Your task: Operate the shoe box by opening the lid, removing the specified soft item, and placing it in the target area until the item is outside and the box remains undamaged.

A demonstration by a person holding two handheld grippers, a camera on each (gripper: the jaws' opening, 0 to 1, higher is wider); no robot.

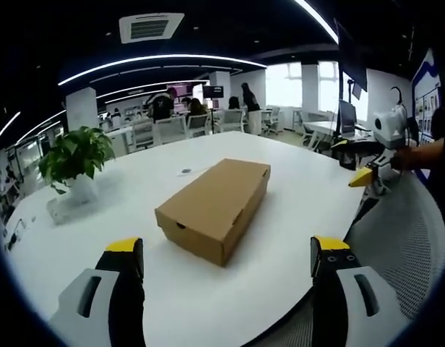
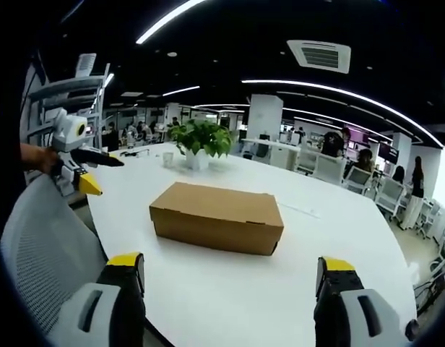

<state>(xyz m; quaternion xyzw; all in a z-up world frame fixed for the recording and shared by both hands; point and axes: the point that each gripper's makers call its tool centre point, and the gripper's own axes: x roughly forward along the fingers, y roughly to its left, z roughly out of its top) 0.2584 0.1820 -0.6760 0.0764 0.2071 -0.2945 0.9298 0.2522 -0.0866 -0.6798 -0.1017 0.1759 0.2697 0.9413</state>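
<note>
— Shoe box, the plain brown cardboard one with its lid shut (image 1: 215,208): where does it sit, and why there?

— It lies flat near the middle of the round white surface (image 1: 295,217), well apart from the potted green plant in its white pot (image 1: 74,166). Judging from that, it was set where both hands can come at it from the near edge, with nothing beside it to knock.

— And the claws?

— The left claw (image 1: 228,256) stands wide, its two yellow-tipped jaws well apart and holding nothing, short of the box. The right claw (image 2: 233,275) is likewise spread wide and bare, with the box beyond it and between its jaws in the right gripper view. In the left gripper view the right claw also shows off at the right edge, held in a hand (image 1: 407,155) over a grey mesh chair back (image 1: 403,238).

— Why so far back?

— Probably the approach has not begun; the lid is still down, so the soft item inside cannot be seen. Wide jaws would suit lifting the lid's front edge gently, which spares the cardboard.
</note>
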